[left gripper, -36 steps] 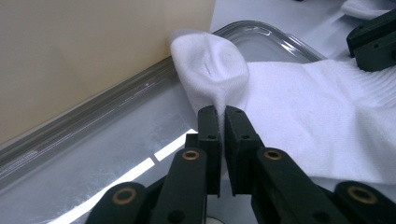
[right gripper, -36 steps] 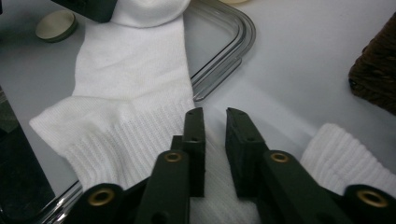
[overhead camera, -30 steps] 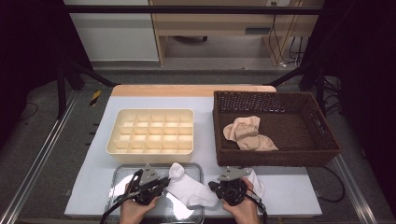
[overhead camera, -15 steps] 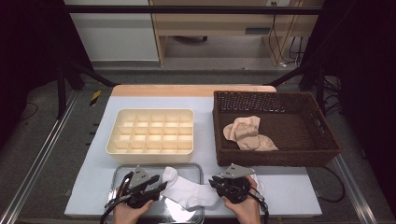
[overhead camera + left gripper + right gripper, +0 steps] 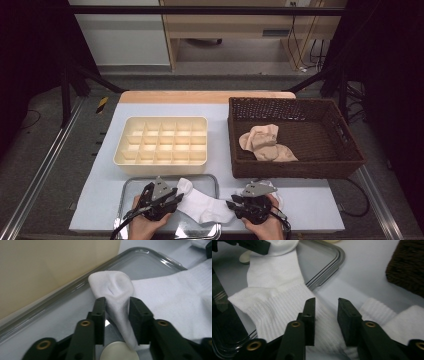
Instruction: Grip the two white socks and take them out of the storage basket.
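- The desk (image 5: 320,210) carries, at the far right, a dark woven basket (image 5: 350,155) with beige socks (image 5: 265,145) in it; nothing there needs handling for the present step.
- The cream divider box (image 5: 162,142) stands at the far left of the desk, its compartments bare; it is judged to be where the sock goes once folded.
- The metal tray (image 5: 130,187) lies at the near edge, and the white sock (image 5: 202,207) rests flat across it, its cuff end reaching over the tray's right rim onto the desk.
- The left gripper (image 5: 116,308) has its jaws partly apart, having just been closing, with the pinched toe fold of the sock between them; the pads seem to touch the fabric, though a firm clamp cannot be confirmed.
- The right gripper (image 5: 325,311) hangs over the ribbed cuff with its jaws apart, having just been opening, and nothing is pressed between them.
- The step is best done if both ends are gripped squarely, the fabric is kept taut, and the fold is laid edge to edge before lifting.
- A second white sock (image 5: 397,320) lies just beside the right gripper and should be left undisturbed.
- No brand, label or writing can be read anywhere.
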